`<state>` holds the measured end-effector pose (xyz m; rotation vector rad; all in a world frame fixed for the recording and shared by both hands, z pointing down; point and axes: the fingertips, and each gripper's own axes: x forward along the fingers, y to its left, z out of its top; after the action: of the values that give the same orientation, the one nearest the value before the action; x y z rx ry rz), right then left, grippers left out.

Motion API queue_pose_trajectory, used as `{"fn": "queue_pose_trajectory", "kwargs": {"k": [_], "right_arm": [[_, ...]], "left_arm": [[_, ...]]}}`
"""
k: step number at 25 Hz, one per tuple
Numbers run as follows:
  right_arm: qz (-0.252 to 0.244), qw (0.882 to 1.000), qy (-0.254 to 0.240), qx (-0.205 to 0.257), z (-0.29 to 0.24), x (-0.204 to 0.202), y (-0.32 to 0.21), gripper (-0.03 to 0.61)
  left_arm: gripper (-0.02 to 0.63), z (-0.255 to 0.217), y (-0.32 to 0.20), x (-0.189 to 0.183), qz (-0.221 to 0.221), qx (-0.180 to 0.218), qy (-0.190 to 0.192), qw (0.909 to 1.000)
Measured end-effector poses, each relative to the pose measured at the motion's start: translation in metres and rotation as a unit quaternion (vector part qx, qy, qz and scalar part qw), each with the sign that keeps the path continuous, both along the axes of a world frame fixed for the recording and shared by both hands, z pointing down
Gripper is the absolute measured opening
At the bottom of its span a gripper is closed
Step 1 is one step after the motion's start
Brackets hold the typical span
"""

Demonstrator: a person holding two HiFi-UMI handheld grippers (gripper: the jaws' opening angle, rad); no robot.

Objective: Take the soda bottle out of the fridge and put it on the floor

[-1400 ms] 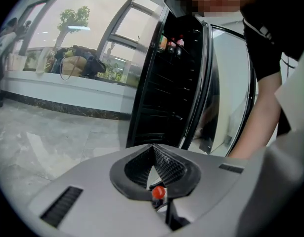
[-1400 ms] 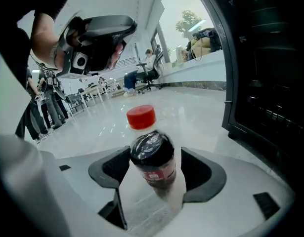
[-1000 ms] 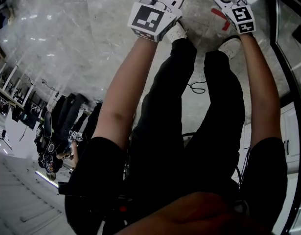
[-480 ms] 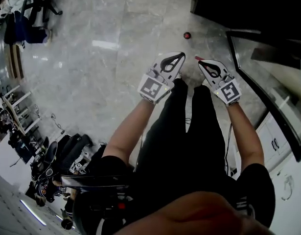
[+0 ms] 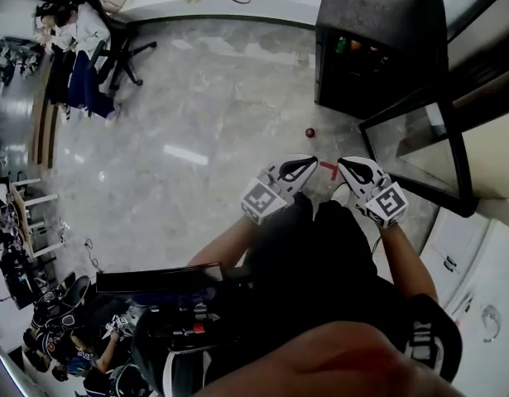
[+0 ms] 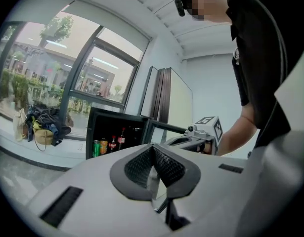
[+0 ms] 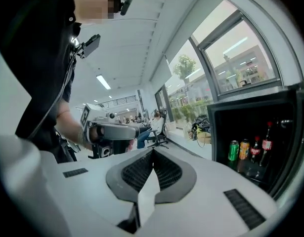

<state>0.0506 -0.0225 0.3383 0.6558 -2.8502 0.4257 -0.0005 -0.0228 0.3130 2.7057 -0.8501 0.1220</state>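
Note:
A small black fridge [image 5: 378, 31] stands open on the floor ahead, its glass door [image 5: 420, 151] swung toward me. On its shelf stand two dark soda bottles with red labels [image 7: 266, 141] [image 6: 122, 138], next to a green can [image 7: 233, 150] and an orange can [image 7: 244, 149]. My left gripper [image 5: 310, 162] [image 6: 152, 148] and right gripper [image 5: 345, 164] [image 7: 152, 152] are held side by side at about waist height, well short of the fridge. Both are shut with nothing between the jaws.
A small red round thing [image 5: 310, 132] and a red tape mark [image 5: 328, 169] lie on the grey marble floor in front of the fridge. White cabinets [image 5: 469, 263] stand at the right. Office chairs [image 5: 97, 48] and desks are far left.
Both grippers have risen from close to the floor to waist height. The head view has lifted with them, and the fridge has come into sight.

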Motion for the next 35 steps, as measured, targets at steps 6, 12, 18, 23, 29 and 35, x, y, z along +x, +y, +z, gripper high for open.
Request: {"fn": "queue_pose_trajectory", "kwargs": {"k": [6, 12, 18, 23, 29, 35], "right_arm": [[-0.005, 0.999, -0.016, 0.034, -0.064, -0.003, 0.007, 0.012], [-0.023, 0.996, -0.034, 0.073, -0.113, 0.008, 0.009, 0.012], [-0.006, 0.996, -0.042, 0.079, -0.144, -0.005, -0.006, 0.012], [-0.005, 0.995, -0.049, 0.090, -0.136, -0.003, -0.015, 0.012], [0.001, 0.995, -0.050, 0.092, -0.144, 0.003, -0.013, 0.012], [0.004, 0.994, -0.048, 0.096, -0.161, 0.000, -0.028, 0.012]], "left_arm": [[0.002, -0.045, 0.007, -0.008, -0.016, 0.025, 0.017, 0.9994], [0.002, -0.081, 0.004, 0.016, -0.005, 0.051, 0.021, 0.9985], [0.002, -0.111, -0.002, 0.016, 0.008, 0.061, 0.030, 0.9977], [0.002, -0.102, -0.015, 0.016, 0.005, 0.077, 0.027, 0.9967], [0.002, -0.114, -0.015, 0.016, 0.003, 0.086, 0.025, 0.9960], [0.002, -0.134, -0.029, 0.014, 0.003, 0.090, 0.029, 0.9955]]}}
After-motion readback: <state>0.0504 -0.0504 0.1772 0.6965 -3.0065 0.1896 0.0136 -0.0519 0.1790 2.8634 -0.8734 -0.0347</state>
